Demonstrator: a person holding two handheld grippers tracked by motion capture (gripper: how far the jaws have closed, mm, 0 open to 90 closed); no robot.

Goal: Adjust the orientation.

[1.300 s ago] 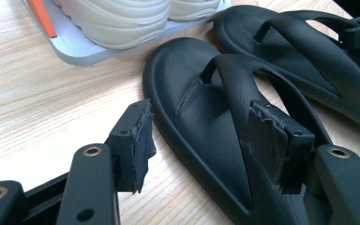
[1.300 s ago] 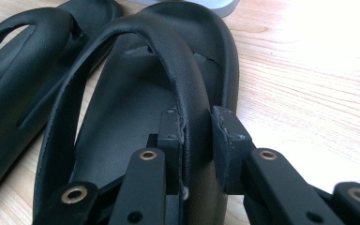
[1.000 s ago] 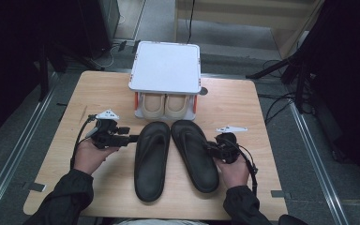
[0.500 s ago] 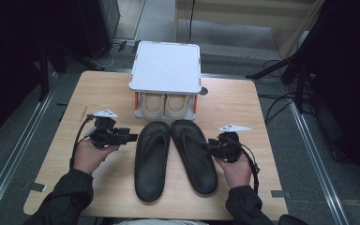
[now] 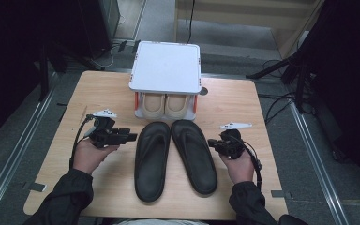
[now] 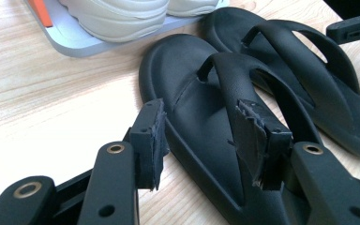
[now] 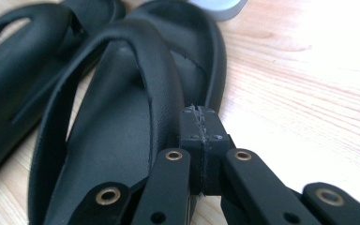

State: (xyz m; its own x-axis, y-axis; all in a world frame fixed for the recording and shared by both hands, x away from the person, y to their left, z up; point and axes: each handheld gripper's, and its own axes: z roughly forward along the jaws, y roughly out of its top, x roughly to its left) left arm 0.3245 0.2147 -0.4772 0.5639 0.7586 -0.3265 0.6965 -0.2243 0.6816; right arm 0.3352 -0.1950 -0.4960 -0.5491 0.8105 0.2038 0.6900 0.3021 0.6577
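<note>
Left tool point(image 5: 130, 136): jaws spread and just closing in, set astride the outer edge of the left sandal point(image 5: 151, 159), pads not yet pressing; placed to take that edge.
Right tool point(image 5: 212, 143): pressed together, empty, just beside the right sandal point(image 5: 193, 154).
Sandals: side by side, near middle of the counter point(image 5: 243, 108).
Far side: shoe rack point(image 5: 166, 68) holding cream shoes point(image 5: 165, 104).
Room: dark, grey floor.

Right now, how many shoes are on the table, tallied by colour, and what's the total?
Black flip-flops: 2, the left flip-flop and the right flip-flop, lying side by side on the table.
Cream shoes: 2, the cream pair on the lower shelf of the white rack.
Total: 4 shoes.
</note>
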